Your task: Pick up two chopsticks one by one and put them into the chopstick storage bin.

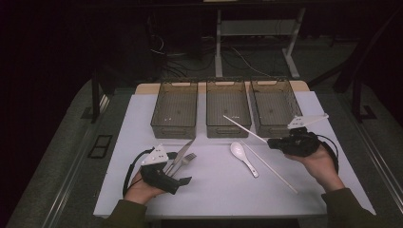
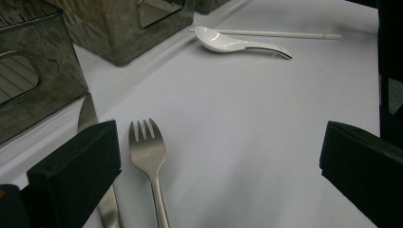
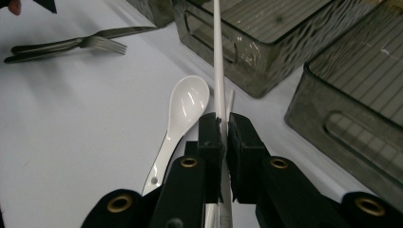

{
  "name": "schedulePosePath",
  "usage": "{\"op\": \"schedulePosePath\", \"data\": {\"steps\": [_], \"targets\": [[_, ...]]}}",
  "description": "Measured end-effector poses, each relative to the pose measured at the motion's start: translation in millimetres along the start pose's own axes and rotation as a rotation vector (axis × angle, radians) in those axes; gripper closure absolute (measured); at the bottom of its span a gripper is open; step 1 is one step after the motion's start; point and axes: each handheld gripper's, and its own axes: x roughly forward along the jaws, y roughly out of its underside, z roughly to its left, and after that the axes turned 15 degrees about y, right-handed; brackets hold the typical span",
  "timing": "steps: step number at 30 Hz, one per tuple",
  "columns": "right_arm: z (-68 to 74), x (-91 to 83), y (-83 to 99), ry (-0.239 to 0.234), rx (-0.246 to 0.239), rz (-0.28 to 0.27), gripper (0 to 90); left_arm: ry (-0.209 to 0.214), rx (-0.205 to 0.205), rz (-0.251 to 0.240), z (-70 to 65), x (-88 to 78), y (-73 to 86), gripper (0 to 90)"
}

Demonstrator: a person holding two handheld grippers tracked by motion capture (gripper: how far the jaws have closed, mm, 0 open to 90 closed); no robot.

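The right gripper (image 3: 223, 137) has its two black jaws pinched almost together on a white chopstick (image 3: 217, 61), which runs up between the pads and out ahead of them, its far tip reaching over the front wall of the middle bin (image 1: 228, 108). In the high view the same chopstick (image 1: 244, 128) slants from the gripper (image 1: 273, 141) up and left, lifted clear of the table. Its mate, the second chopstick (image 1: 271, 167), lies flat on the white mat (image 1: 214, 190), just beside the white soup spoon (image 1: 243, 157).

The left gripper (image 1: 183, 173) rests low near the front left of the mat with its jaws standing wide apart and nothing between them; the metal fork (image 2: 148, 156) lies between and ahead of the pads, untouched, with the table knife (image 2: 88, 114) close at its side.

Three smoky plastic bins stand in a row at the back; the left bin (image 1: 174, 110) and the right bin (image 1: 275, 107) look empty as well.

The step in hand seems to be carrying the held chopstick to a bin. The next move likely calls for bringing it lengthwise over one bin and lowering it before the jaws part, since its length could catch a rim.
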Motion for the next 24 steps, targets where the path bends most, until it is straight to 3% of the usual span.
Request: {"op": "schedulePosePath", "data": {"steps": [12, 24], "targets": [[11.8, 28.5, -35.1, 0.011, 0.005, -0.005, 84.1, -0.002, -0.001, -0.005, 0.1, 0.3, 0.5, 0.0], [36.1, 55.8, -79.0, 0.006, -0.028, 0.003, 84.1, 0.0, -0.006, -0.014, -0.4, 1.2, 0.6, 0.0]]}}
